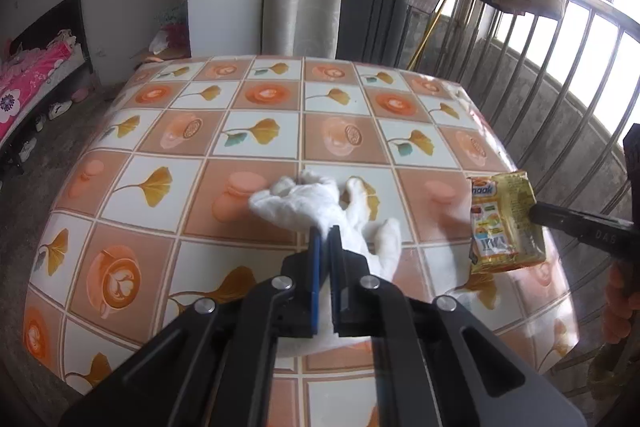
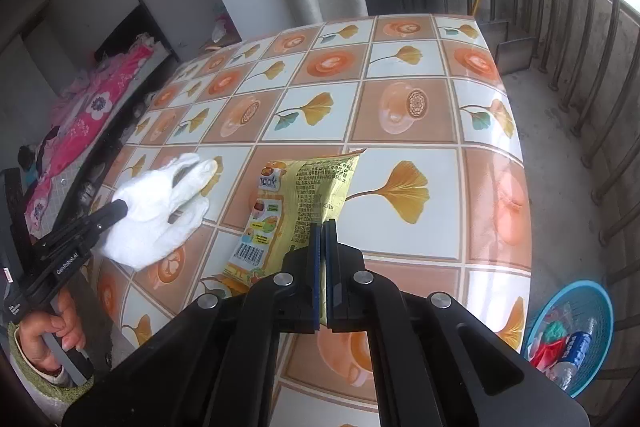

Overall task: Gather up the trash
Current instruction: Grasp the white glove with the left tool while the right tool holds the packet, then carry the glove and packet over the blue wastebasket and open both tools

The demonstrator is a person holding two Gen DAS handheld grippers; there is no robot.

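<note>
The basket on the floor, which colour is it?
Blue basket, seen only in the right wrist view.

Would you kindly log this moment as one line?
left hand-held gripper: shut on white glove | right hand-held gripper: shut on yellow wrapper | blue basket: beside table

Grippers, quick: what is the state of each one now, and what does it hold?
Left gripper: closed on the white glove.
Right gripper: closed on the yellow snack wrapper.
</note>
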